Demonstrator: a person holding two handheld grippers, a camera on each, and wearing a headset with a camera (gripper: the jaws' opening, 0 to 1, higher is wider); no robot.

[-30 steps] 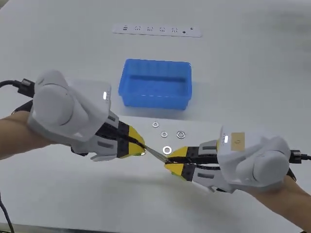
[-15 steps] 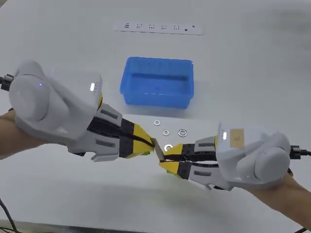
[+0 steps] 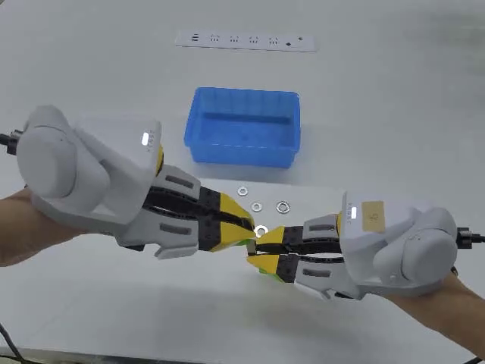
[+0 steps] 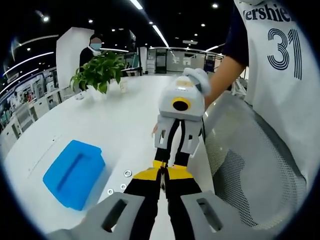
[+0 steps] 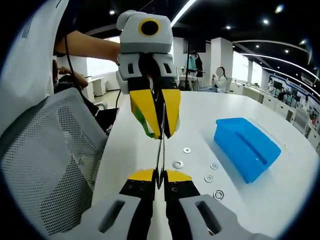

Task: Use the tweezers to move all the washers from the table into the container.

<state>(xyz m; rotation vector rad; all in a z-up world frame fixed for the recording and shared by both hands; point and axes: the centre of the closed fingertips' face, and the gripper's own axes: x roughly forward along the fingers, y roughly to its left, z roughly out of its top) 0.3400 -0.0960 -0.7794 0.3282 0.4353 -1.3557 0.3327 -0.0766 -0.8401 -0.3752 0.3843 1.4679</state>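
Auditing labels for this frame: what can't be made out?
- Tips of the tweezers: head view, buried between left gripper and right gripper.
- One washer by the jaws: head view, partly covered, so count unsure.
- Front strip of the container floor: head view, behind its near wall.

Left gripper (image 3: 248, 224) and right gripper (image 3: 260, 249), both clamped on the tweezers (image 5: 160, 145), bar the near side of the washers (image 3: 260, 206). Beyond them the table (image 3: 379, 114) lies bare up to the container (image 3: 239, 155) (its top open).
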